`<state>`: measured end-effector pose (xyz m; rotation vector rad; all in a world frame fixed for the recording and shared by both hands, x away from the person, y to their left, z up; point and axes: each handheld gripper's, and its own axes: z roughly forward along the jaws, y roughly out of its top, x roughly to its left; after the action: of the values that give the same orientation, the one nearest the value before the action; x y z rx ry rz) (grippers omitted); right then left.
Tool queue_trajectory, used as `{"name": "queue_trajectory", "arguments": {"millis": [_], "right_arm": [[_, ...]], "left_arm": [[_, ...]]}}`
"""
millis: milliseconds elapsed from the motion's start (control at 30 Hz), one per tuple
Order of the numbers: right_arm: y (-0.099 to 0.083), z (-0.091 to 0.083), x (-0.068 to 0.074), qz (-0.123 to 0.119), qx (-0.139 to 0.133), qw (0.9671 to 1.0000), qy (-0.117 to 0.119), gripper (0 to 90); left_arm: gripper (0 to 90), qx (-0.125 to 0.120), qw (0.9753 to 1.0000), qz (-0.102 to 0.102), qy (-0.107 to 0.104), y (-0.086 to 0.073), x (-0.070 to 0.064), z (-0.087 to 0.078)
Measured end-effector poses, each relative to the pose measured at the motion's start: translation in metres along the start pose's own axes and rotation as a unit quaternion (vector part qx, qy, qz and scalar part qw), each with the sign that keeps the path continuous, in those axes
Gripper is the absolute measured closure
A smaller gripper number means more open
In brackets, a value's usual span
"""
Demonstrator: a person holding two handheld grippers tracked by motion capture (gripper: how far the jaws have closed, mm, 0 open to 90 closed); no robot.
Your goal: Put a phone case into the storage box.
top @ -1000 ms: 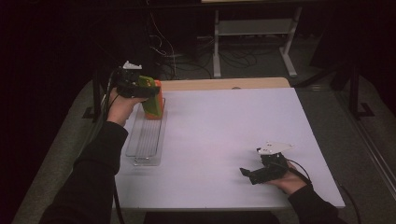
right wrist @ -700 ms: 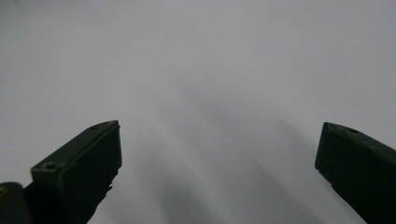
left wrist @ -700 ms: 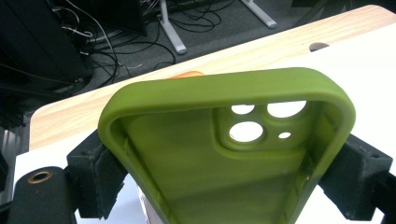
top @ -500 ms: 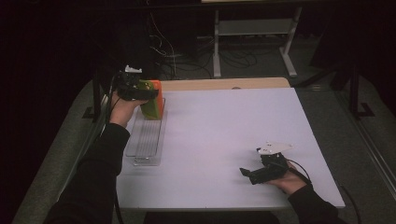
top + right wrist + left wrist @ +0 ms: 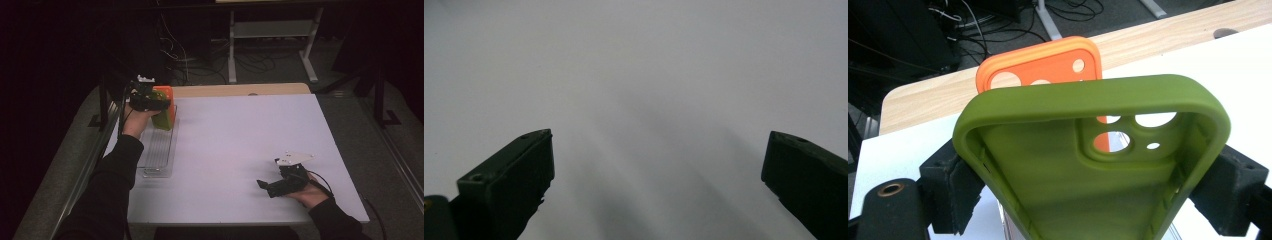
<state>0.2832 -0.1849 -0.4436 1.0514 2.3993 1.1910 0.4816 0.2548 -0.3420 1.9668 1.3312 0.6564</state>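
Left claw (image 5: 159, 106) grips the green phone case (image 5: 1088, 165) above the rack (image 5: 159, 150) at the table's far left corner, behind the orange case (image 5: 1040, 67) already standing there. Slotting it remains. Right claw (image 5: 272, 186) rests wide open, empty.

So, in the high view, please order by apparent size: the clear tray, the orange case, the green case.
1. Clear tray, clearly the largest.
2 and 3. Orange case and green case: unsure. The left hand-held gripper covers part of both, so I cannot rank them.
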Motion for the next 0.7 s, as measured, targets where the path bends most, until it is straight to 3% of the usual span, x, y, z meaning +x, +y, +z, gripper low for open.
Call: {"name": "queue_trajectory", "arguments": {"millis": [567, 700], "right_arm": [[0.0, 0.0, 0.0, -0.004, 0.003, 1.0, 0.001, 0.0], [0.0, 0.0, 0.0, -0.005, 0.003, 1.0, 0.001, 0.0]], "left_arm": [[12.4, 0.002, 0.9996, -0.006, 0.029, -0.009, -0.003, 0.012], [12.1, 0.005, 0.9996, -0.009, 0.028, -0.011, -0.004, 0.015]]}}
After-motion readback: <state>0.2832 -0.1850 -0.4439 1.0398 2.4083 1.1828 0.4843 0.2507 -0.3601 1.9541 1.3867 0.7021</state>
